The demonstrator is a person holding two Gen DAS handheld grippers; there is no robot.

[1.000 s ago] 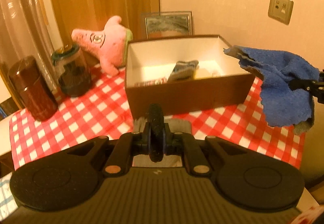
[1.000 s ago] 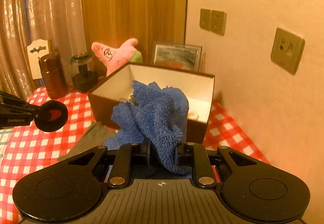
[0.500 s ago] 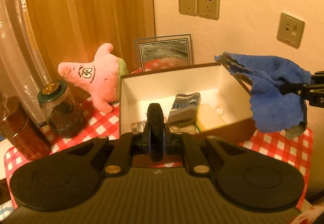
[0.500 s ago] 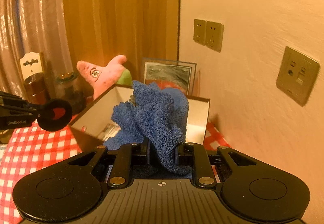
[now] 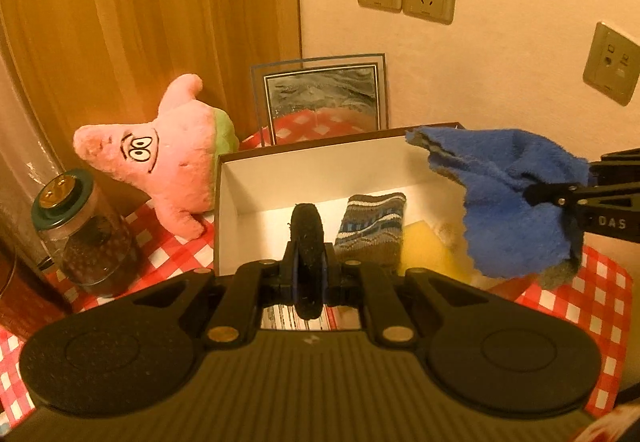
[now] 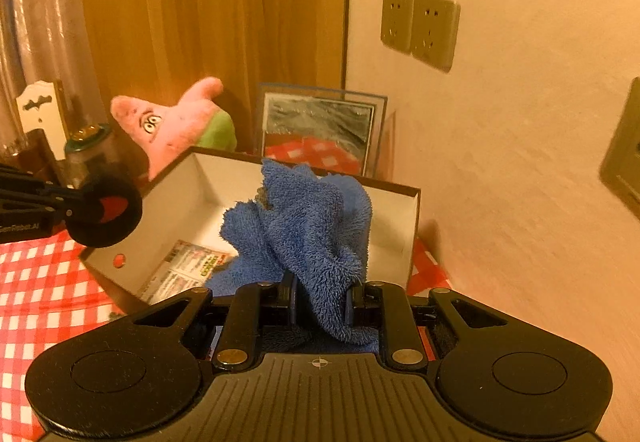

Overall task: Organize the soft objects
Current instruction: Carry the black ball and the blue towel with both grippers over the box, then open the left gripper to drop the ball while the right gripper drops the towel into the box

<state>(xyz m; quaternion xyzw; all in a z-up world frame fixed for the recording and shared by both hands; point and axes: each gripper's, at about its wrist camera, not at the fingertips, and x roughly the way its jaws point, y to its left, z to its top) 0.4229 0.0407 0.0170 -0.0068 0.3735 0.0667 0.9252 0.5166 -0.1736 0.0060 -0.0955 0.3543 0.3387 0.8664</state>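
My right gripper (image 6: 320, 298) is shut on a blue fluffy towel (image 6: 308, 218), which hangs above the right end of a brown box with a white inside (image 6: 396, 226). In the left wrist view the same towel (image 5: 508, 202) droops from the right gripper (image 5: 560, 198) over the box's (image 5: 280, 178) right side. My left gripper (image 5: 307, 262) is shut on a black round pad (image 5: 306, 238), seen edge-on above the box's near wall. The pad (image 6: 106, 210) shows a red spot. A striped knitted sock (image 5: 370, 230) and a yellow sponge (image 5: 424, 254) lie in the box.
A pink starfish plush (image 5: 168, 166) leans left of the box, with a dark glass jar (image 5: 88, 238) nearer the left edge. A framed picture (image 5: 324, 98) stands against the wall behind. A printed leaflet (image 6: 184, 266) lies in the box. The checked tablecloth (image 5: 600, 290) ends close on the right.
Both grippers have moved forward to the box, which now fills more of each view. The towel has gone from beside the box to above its right end. Both grips are unchanged.
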